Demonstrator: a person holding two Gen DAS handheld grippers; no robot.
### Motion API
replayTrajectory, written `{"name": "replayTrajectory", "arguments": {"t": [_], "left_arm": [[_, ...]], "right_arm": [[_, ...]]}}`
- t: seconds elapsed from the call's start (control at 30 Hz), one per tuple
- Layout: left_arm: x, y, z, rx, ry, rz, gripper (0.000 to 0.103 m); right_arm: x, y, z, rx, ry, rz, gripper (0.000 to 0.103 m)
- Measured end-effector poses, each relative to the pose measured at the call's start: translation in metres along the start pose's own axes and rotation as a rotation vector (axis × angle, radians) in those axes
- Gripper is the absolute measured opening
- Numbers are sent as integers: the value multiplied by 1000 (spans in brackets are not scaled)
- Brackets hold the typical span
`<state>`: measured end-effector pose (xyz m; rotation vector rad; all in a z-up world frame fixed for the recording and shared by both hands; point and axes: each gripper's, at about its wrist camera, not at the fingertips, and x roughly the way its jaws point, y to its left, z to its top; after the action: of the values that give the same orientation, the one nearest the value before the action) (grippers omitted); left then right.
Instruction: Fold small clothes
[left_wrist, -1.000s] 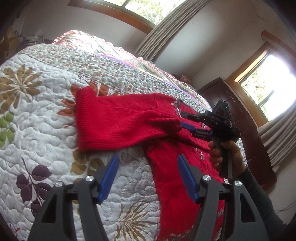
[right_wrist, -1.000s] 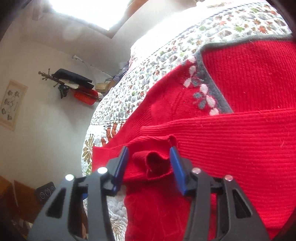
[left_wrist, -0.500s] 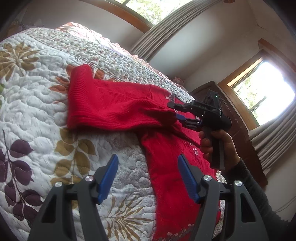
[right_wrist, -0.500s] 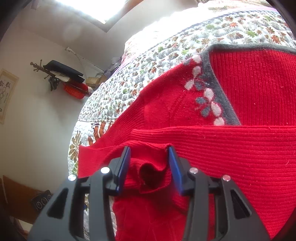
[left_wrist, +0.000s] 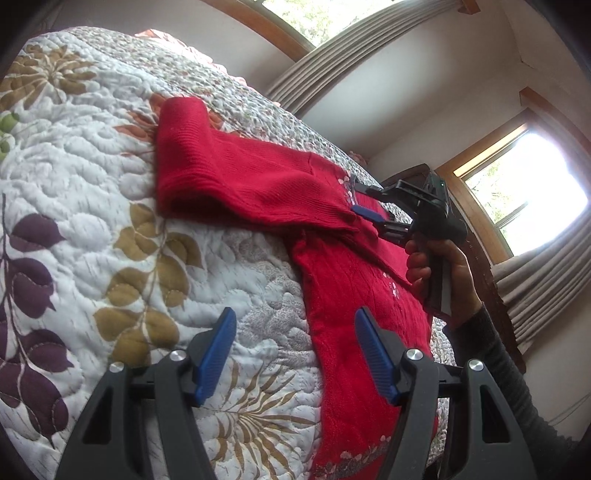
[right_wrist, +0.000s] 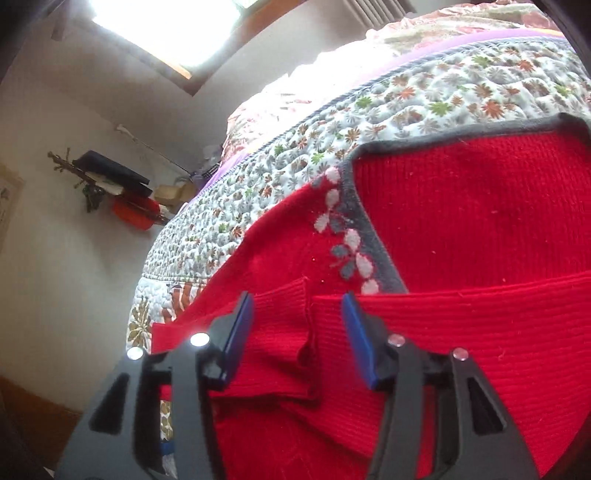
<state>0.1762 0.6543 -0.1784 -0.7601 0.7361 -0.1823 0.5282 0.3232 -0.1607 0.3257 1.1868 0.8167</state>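
Note:
A small red knit sweater (left_wrist: 240, 177) lies on a flowered quilt (left_wrist: 110, 221), with one sleeve folded across its body. My left gripper (left_wrist: 295, 332) hovers open and holds nothing, above the quilt beside the sweater's side edge. A hand (left_wrist: 443, 266) holds my right gripper (left_wrist: 364, 206) at the end of the folded sleeve. In the right wrist view the right gripper (right_wrist: 295, 310) is open. The sleeve cuff (right_wrist: 280, 332) lies slack between its fingers. The grey collar trim with white flowers (right_wrist: 373, 236) sits just beyond.
The quilt (right_wrist: 406, 103) covers a bed that runs back to pink pillows. Dark wooden furniture (left_wrist: 495, 295) and a curtained window (left_wrist: 524, 184) stand past the bed's far side. A wall shelf with dark and red items (right_wrist: 110, 177) hangs on the other wall.
The right gripper's jaws have widened, and the sleeve cuff bunched between them now lies flatter. The left gripper's view has tilted and shifted along the bed, and it stays open.

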Motion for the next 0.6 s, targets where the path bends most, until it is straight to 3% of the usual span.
{"name": "replayTrajectory", "arguments": {"t": [0.37,0.4,0.47,0.5,0.6], "left_arm": [[-3,-3,-11,-6,7,-1,68],[-3,-3,-11,-6,9,0,68],[-3,-4,-10,-11,9,0,68],[-4,-4,-10,-14,8,-2,68],[-3,-2,-6,-26,1,-3,68]], "right_arm": [[22,5,-13,27,150,45,52],[24,6,-11,30,162,48,48],[27,10,-8,15,193,45,11],[27,13,-6,1,193,30,4],[18,26,0,-35,166,17,3]]}}
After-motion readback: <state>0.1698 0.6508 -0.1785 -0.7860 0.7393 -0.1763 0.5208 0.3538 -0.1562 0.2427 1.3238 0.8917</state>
